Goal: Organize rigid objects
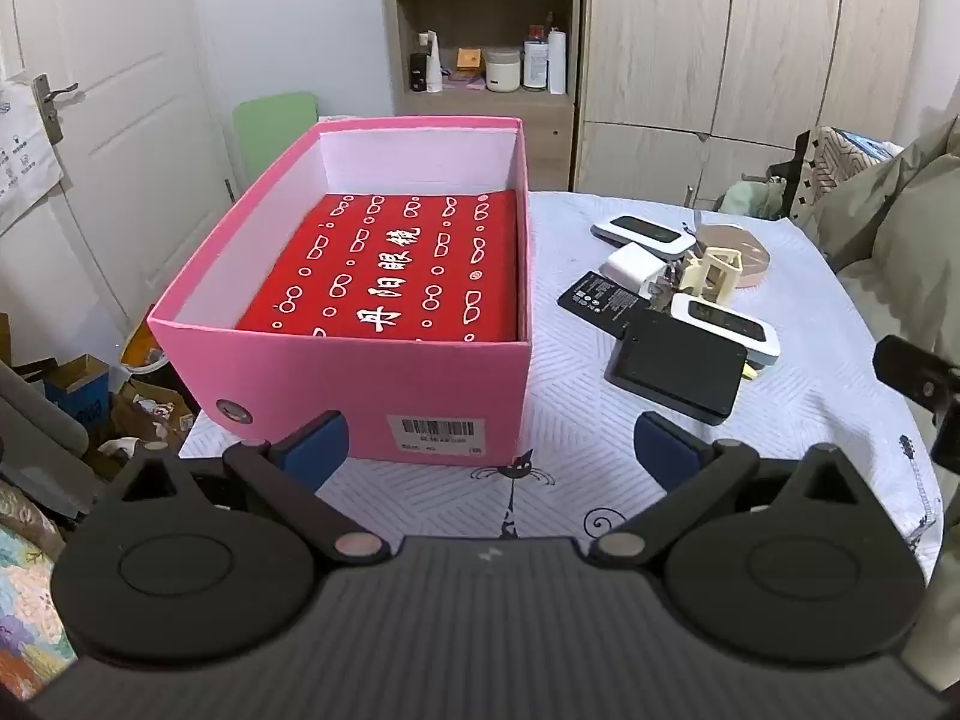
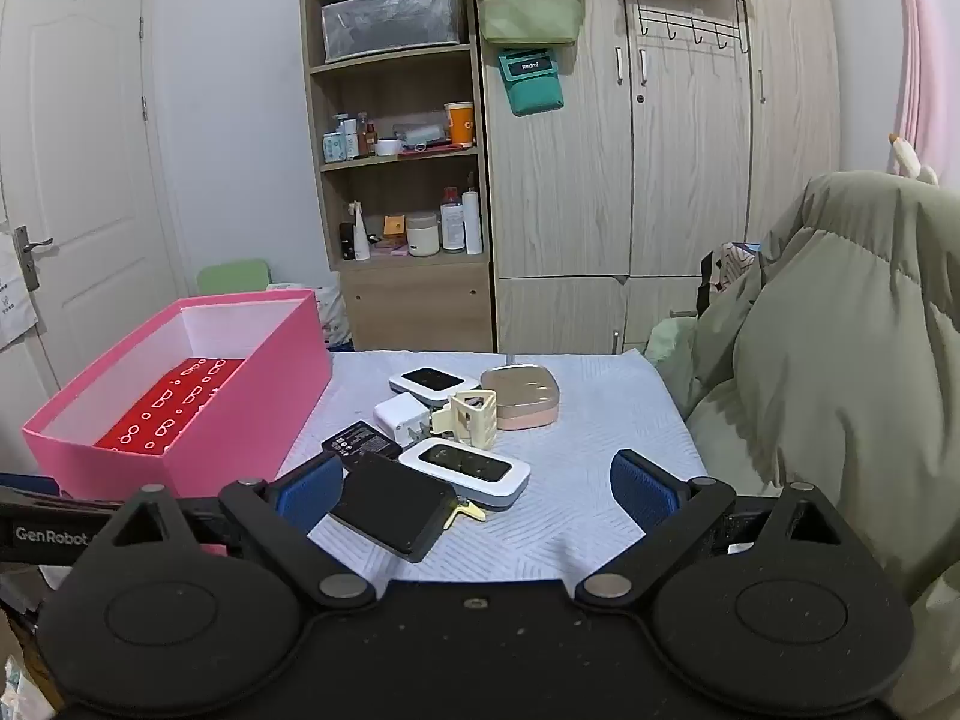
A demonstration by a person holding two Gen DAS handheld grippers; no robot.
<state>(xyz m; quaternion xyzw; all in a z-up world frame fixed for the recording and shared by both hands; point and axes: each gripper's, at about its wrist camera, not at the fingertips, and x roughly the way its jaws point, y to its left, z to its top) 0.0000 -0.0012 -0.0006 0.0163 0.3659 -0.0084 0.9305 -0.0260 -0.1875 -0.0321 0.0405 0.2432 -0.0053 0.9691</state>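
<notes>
The left gripper [image 1: 489,447] hangs tilted down toward the table, just in front of the near end wall of the pink shoebox [image 1: 360,384]. Its 2 blue-padded fingers [image 1: 315,447] are spread wide, the left pad before the box's barcode end, the right pad off past the box's right corner. Nothing lies between them.

The right gripper [image 2: 471,489] sits to the right of the pink shoebox, tipped less steeply down. Its 2 blue pads [image 2: 642,489] are also spread wide, with no pad pressing on anything. In the left wrist view, a black part of it shows far right of the box. No hand or sleeve shows in either view.
</notes>
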